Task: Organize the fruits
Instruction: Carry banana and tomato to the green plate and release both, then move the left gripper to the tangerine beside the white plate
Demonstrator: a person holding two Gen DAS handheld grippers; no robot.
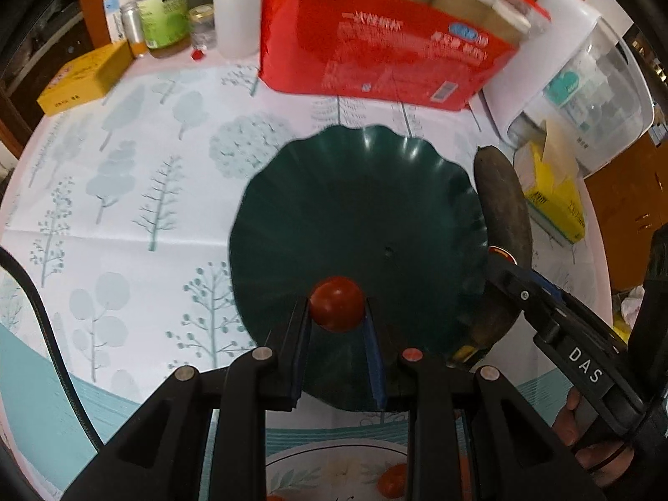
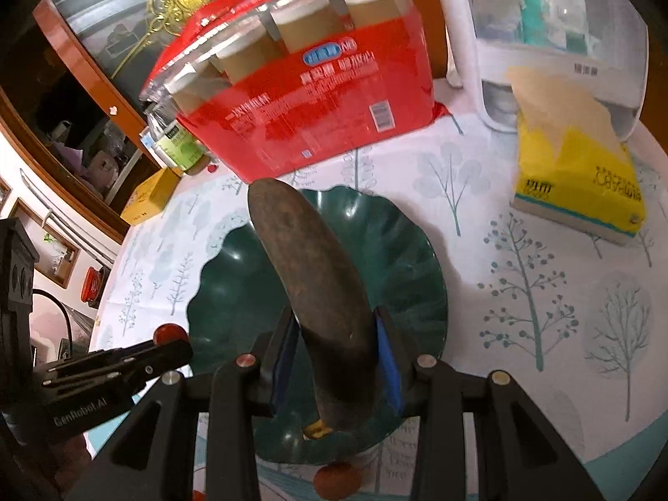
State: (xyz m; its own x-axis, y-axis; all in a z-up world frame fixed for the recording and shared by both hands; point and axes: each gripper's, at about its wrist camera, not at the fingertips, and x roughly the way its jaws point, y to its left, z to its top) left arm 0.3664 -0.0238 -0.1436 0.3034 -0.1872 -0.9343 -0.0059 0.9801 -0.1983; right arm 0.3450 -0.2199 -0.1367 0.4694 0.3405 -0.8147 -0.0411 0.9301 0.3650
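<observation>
My left gripper (image 1: 337, 307) is shut on a small red tomato (image 1: 336, 298), held over the near part of a dark green scalloped plate (image 1: 359, 208). The right wrist view shows that gripper (image 2: 177, 342) at the plate's left edge, with the tomato (image 2: 167, 332) at its tip. My right gripper (image 2: 338, 330) is shut on a dark brown overripe banana (image 2: 309, 259) that points forward over the green plate (image 2: 413, 279). From the left wrist view the banana (image 1: 501, 204) hangs by the plate's right rim. The plate holds no fruit.
A white floral plate (image 1: 334, 457) near me holds another red tomato (image 1: 392, 480). Behind the green plate stand a red pack of paper cups (image 1: 375, 50), bottles (image 1: 163, 12), a yellow box (image 1: 83, 79), a white appliance (image 1: 584, 83) and a yellow tissue box (image 2: 576, 183).
</observation>
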